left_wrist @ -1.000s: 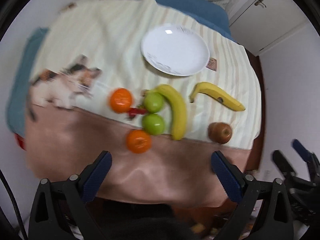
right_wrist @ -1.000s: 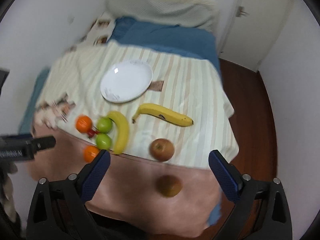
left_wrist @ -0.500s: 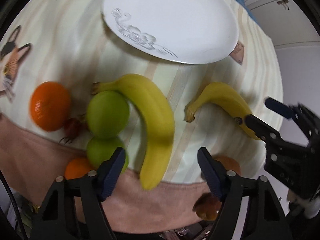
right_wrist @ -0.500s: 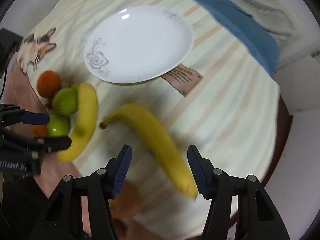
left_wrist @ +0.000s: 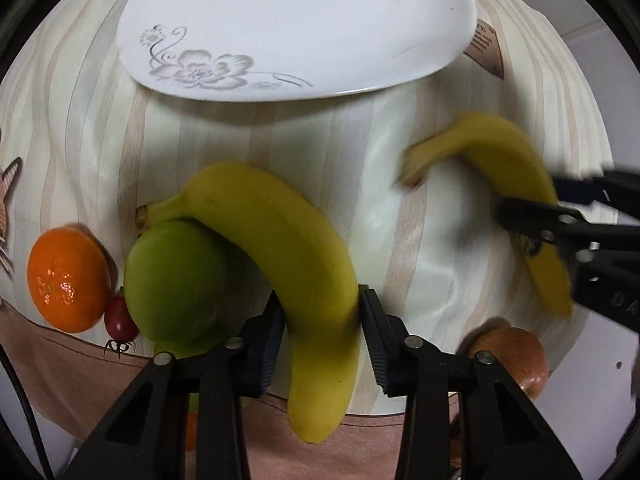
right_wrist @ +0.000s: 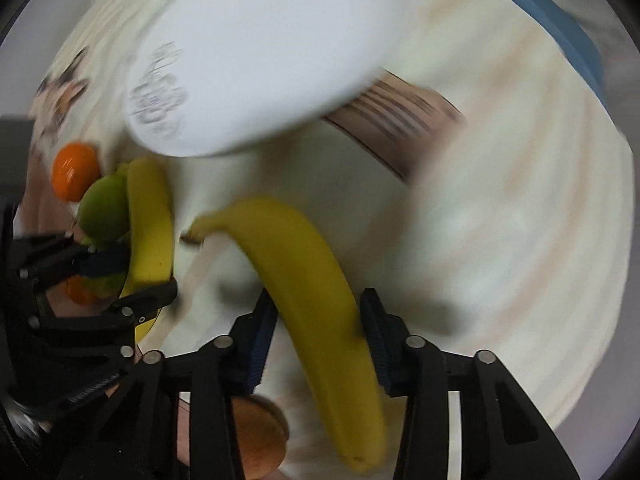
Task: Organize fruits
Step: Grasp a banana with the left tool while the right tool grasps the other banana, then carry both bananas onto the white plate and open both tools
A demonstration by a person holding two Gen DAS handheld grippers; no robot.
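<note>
My left gripper (left_wrist: 322,330) is closing on the left banana (left_wrist: 288,248), pads pressing both its sides, beside the green apple (left_wrist: 172,276) near the cloth's near edge. My right gripper (right_wrist: 316,338) is closing around the right banana (right_wrist: 312,300), pads touching it. The white plate (left_wrist: 288,20) is sitting empty just beyond both.

A bed holds it all, under a striped cloth (left_wrist: 400,136); on the cloth lie a white plate (left_wrist: 296,20), two bananas (left_wrist: 288,240) (left_wrist: 516,168), a green apple (left_wrist: 172,276), an orange (left_wrist: 66,280), a tiny red fruit (left_wrist: 120,320) and a brown fruit (left_wrist: 516,354).
</note>
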